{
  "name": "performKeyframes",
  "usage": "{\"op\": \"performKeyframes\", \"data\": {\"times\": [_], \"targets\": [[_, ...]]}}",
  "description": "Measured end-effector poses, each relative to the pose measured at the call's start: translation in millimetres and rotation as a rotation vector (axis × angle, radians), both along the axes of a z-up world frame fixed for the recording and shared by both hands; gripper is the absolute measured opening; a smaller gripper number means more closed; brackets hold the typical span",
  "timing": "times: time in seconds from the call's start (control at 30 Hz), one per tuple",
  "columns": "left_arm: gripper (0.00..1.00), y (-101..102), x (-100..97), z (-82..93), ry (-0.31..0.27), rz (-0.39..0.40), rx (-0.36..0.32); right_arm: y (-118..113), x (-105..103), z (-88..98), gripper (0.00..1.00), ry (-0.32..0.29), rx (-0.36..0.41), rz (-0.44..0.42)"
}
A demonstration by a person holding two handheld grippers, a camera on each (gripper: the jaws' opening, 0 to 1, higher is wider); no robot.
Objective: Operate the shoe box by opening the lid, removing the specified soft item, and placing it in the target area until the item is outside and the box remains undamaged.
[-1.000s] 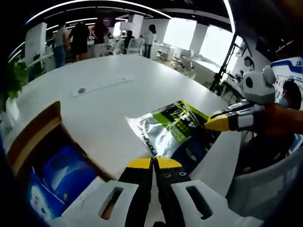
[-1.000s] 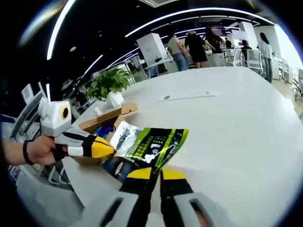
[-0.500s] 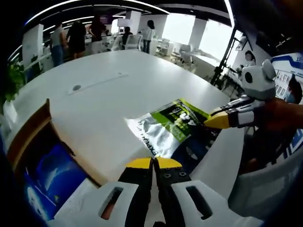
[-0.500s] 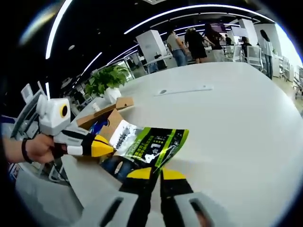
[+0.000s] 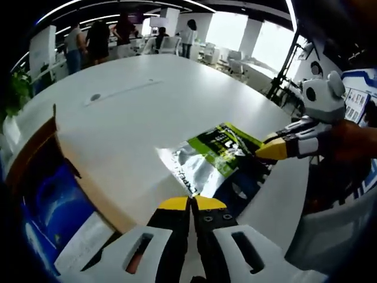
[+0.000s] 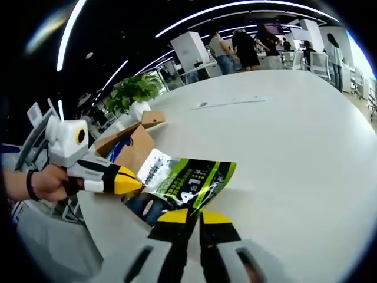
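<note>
With my left gripper [image 5: 190, 203] and right gripper [image 6: 188, 216] both clamped on the soft pouch [image 5: 215, 162], it hangs over the white table [image 5: 135, 118], already outside the open shoe box [image 5: 44, 177], awaiting placement.

My white table [image 5: 135, 124] is wide and round at its edge. On it I see the open cardboard box [image 6: 132, 147], a long flat white strip [image 5: 123, 97] and the green-black pouch [image 5: 215, 162].
</note>
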State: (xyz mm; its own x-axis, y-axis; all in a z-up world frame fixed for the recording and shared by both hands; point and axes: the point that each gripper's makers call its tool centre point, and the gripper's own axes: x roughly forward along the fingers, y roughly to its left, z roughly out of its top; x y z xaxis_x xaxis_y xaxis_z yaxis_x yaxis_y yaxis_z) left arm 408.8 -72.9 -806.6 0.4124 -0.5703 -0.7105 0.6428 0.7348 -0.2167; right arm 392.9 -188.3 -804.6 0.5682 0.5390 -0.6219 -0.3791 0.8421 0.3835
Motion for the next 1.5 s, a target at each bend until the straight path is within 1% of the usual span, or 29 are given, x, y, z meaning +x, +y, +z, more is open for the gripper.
{"op": "performKeyframes", "data": {"times": [0.5, 0.57, 0.67, 1.03, 1.27, 1.5], "targets": [[0.00, -4, -4.1, -23.0, 0.017, 0.008, 0.046, -2, 0, -22.8, 0.01, 0.034, -0.018, 0.023], [0.00, -4, -5.0, -24.5, 0.018, 0.003, 0.052, -3, -1, -23.4, 0.01, 0.036, -0.016, 0.020], [0.00, -6, -5.3, -29.0, 0.009, -0.015, 0.080, -5, 1, -26.2, 0.01, 0.039, -0.006, 0.011], [0.00, -8, 3.2, -29.5, -0.002, -0.005, 0.111, -7, 6, -30.1, 0.01, 0.045, 0.000, 0.015], [0.00, -10, 12.8, -30.3, -0.006, 0.001, 0.124, -8, 14, -30.9, 0.01, 0.049, 0.003, 0.013], [0.00, -12, 17.1, -31.8, -0.002, 0.001, 0.130, -12, 25, -32.2, 0.02, 0.054, -0.003, 0.005]]}}
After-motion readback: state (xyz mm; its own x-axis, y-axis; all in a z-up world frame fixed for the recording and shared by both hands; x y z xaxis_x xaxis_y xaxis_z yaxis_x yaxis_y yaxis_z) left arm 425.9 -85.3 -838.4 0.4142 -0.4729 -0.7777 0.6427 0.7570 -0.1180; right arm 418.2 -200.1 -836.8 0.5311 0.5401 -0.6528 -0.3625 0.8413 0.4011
